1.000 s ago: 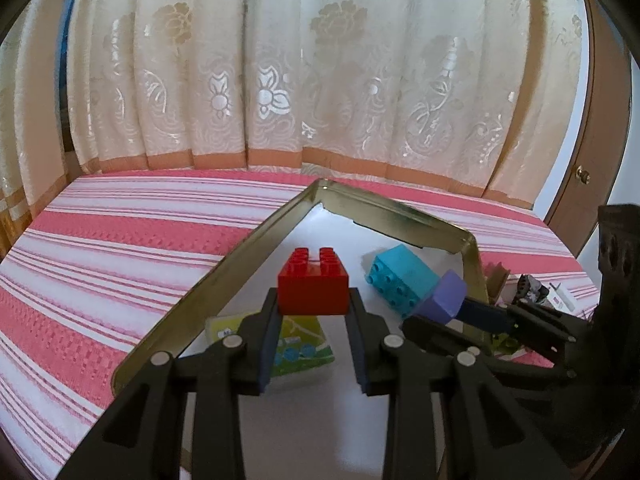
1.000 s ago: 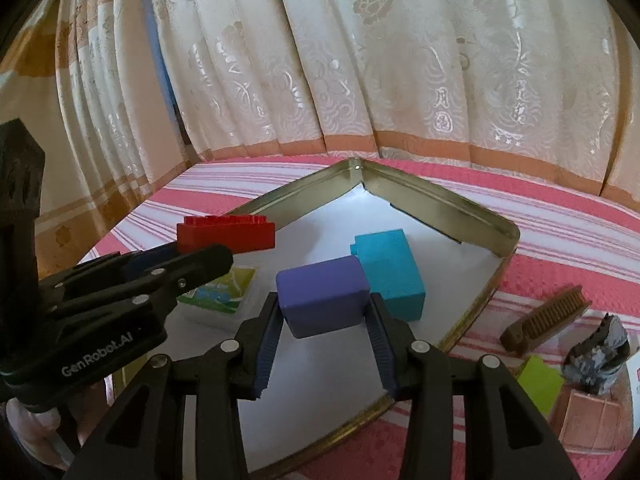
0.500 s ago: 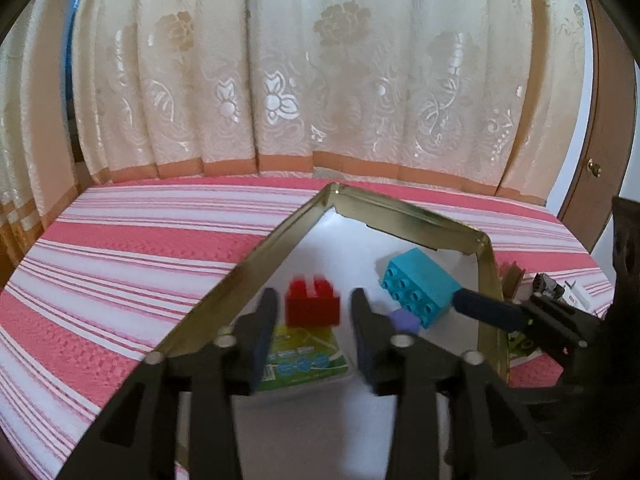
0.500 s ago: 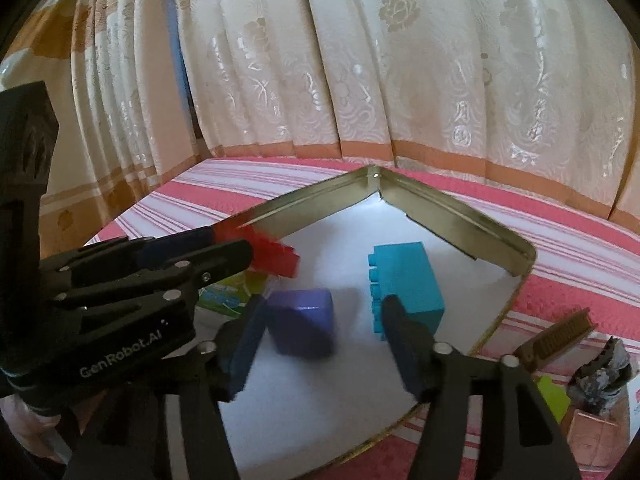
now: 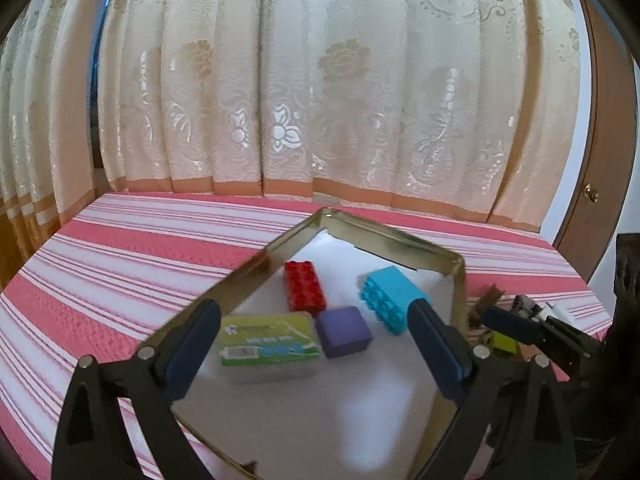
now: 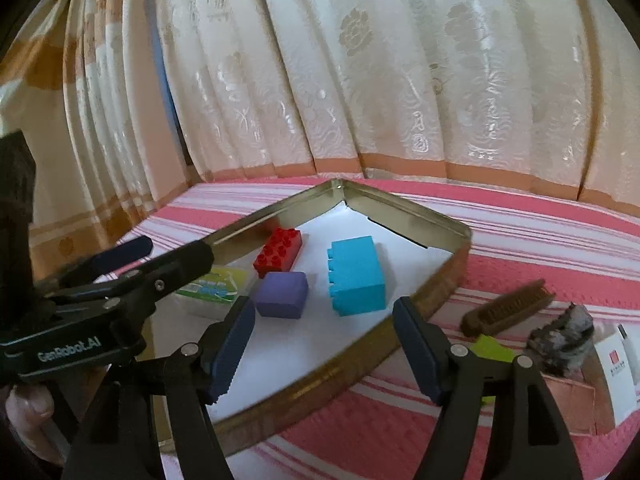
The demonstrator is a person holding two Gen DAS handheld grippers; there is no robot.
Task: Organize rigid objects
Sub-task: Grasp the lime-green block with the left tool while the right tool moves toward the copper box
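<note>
A gold-rimmed tray [image 5: 256,264] [image 6: 440,280] with a white floor lies on the striped bed. In it lie a red brick [image 5: 304,288] [image 6: 278,250], a purple block [image 5: 344,332] [image 6: 282,294], a cyan brick [image 5: 390,298] [image 6: 356,276] and a green-labelled clear box [image 5: 268,344] [image 6: 212,290]. My left gripper [image 5: 316,356] is open and empty, above the tray's near part. My right gripper [image 6: 324,344] is open and empty over the tray's near right rim.
To the right of the tray lie a brown brush [image 6: 508,308], a lime green piece [image 6: 492,350], a dark grey lump [image 6: 564,336] and a white box [image 6: 616,364]. Cream curtains hang behind the bed. A wooden door [image 5: 608,160] stands at far right.
Both grippers opened and let go: the red brick and the purple block dropped into the tray. Both grippers then pulled back and up from the tray.
</note>
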